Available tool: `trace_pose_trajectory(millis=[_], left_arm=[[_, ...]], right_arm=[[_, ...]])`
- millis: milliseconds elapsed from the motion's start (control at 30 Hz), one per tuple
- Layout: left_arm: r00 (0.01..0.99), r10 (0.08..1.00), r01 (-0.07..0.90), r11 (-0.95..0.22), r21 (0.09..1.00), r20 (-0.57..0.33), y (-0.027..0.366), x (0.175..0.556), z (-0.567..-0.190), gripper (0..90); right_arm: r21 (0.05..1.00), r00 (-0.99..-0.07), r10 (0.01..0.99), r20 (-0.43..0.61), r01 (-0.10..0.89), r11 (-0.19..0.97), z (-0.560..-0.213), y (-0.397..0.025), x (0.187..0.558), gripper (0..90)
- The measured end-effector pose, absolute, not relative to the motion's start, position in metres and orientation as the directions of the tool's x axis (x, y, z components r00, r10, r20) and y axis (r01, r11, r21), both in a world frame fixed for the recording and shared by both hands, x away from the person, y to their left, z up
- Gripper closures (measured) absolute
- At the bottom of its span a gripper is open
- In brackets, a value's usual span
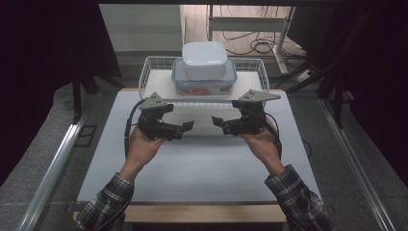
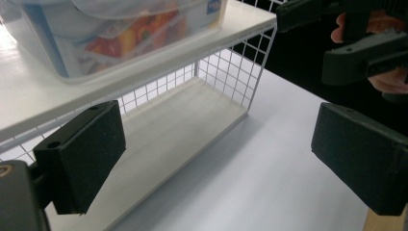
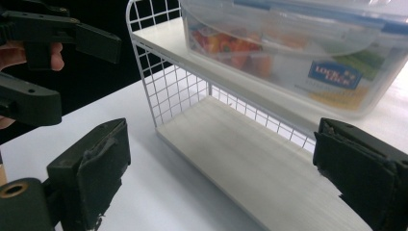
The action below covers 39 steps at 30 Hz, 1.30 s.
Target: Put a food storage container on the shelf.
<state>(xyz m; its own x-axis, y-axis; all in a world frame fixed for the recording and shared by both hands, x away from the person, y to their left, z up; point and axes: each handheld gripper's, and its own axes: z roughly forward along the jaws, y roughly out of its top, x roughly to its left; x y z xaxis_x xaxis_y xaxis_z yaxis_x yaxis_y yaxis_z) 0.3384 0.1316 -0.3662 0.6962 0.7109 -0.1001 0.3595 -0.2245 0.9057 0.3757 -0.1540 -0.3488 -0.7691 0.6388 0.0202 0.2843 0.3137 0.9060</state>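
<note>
White wire-mesh shelf rack at twelve o'clock on my worktop, a clear plastic clip-lid food box on top, a white lidded tub stacked on it. My left gripper and right gripper hover with jaws wide apart, empty. Nothing grasped yet.

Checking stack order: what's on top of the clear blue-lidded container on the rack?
A white lidded box sits on the clear container, covering most of its lid. The white box's contents can't be seen.
</note>
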Motion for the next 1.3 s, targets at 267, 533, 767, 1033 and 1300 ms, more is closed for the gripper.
trace_pose_trajectory(millis=[267,533,767,1033,1300], left_arm=[[0.704,0.706,0.348,-0.239,0.907,-0.083,0.132,0.331,-0.379,3.8],[0.71,0.7,0.344,-0.246,0.906,-0.079,0.131,0.325,-0.387,3.7],[0.723,0.684,0.36,-0.253,0.898,-0.097,0.129,0.321,-0.396,5.0],[0.725,0.682,0.356,-0.255,0.899,-0.094,0.13,0.318,-0.405,4.9],[0.72,0.686,0.371,-0.252,0.894,-0.105,0.131,0.315,-0.417,4.9]], right_arm=[[0.899,-0.775,0.632,0.028,0.295,0.323,-0.358,-0.157,0.372,5.0],[0.899,-0.781,0.624,0.028,0.293,0.326,-0.363,-0.16,0.366,3.9],[0.895,-0.781,0.624,0.026,0.296,0.334,-0.371,-0.164,0.362,3.7],[0.89,-0.778,0.628,0.013,0.295,0.347,-0.382,-0.167,0.36,3.6],[0.883,-0.778,0.629,0.0,0.295,0.364,-0.392,-0.169,0.355,2.0]])
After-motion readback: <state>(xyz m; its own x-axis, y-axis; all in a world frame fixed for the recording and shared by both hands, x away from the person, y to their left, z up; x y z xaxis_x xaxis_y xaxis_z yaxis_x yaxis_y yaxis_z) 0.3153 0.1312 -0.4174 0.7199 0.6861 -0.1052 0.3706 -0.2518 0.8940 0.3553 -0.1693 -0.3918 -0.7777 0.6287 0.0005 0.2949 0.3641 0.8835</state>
